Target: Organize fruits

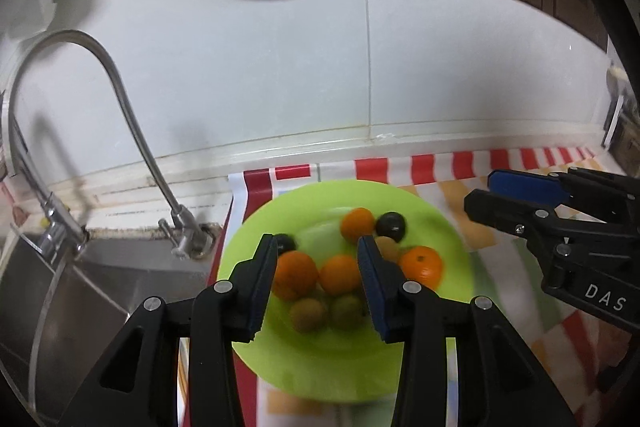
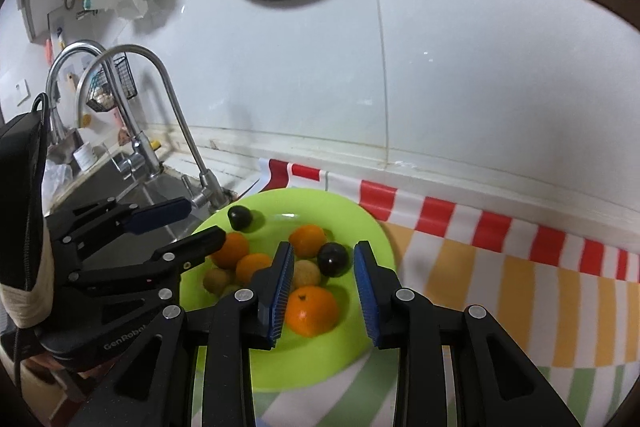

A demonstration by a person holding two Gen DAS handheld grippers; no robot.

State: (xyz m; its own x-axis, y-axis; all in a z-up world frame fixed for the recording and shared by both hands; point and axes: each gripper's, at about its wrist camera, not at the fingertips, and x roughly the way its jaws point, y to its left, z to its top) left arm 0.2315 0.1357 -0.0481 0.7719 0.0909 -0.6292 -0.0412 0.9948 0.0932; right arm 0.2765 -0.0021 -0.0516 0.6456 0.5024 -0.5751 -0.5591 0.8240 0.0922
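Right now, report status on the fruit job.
Left hand-held gripper open, right hand-held gripper open, both empty over green plate. Oranges, dark fruits all plated. Nothing blocking.

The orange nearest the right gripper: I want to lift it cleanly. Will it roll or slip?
The orange looks round, so a nudge would probably roll it across the smooth green plate. Its peel seems firm; the right gripper, open, could likely hold it.

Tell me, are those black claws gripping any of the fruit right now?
No. The left gripper and right gripper are both open above the green plate, holding nothing.
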